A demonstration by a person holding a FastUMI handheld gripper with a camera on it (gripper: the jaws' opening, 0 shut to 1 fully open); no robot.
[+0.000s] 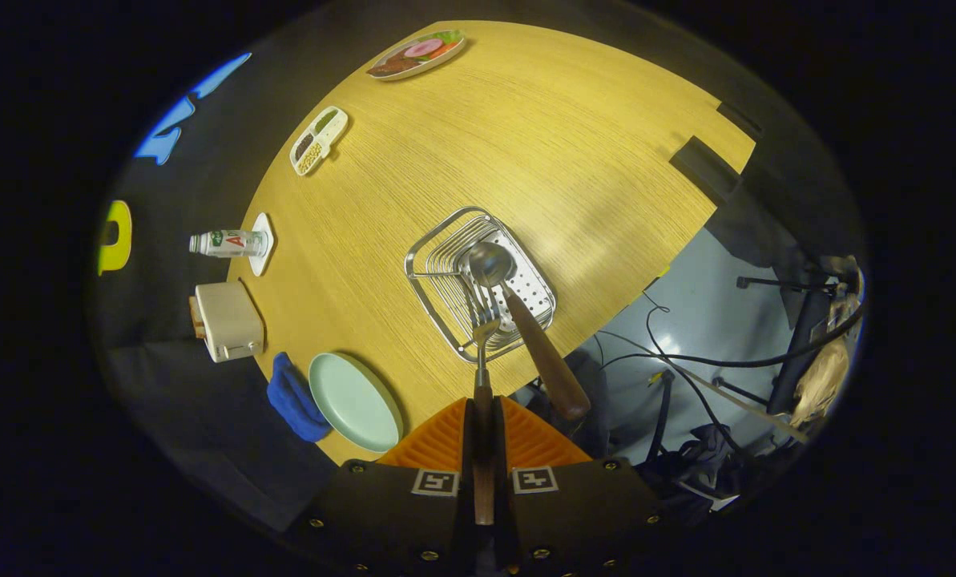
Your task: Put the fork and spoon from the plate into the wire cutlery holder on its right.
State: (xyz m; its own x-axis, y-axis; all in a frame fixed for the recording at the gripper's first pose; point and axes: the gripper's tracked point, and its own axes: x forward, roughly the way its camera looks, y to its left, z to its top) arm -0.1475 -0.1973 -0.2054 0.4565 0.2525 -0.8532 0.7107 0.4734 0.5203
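Fork sits clamped by its wooden handle between my gripper fingers, tines pointing ahead at twelve o'clock and hanging over the near rim of the wire cutlery holder. Both fingers press the handle, jaws narrow around it. I judge the fork light and stiff, metal head slick, wood handle the grippy part, so mid-handle is the right hold. Spoon already lies in the holder, bowl on the perforated tray, its wooden handle sticking out over the rim toward five o'clock, just right of the fork. Plate sits bare at about eight o'clock from the holder, blue cloth touching its far side. Further off at nine o'clock, a toaster and a lying bottle on the wooden table.
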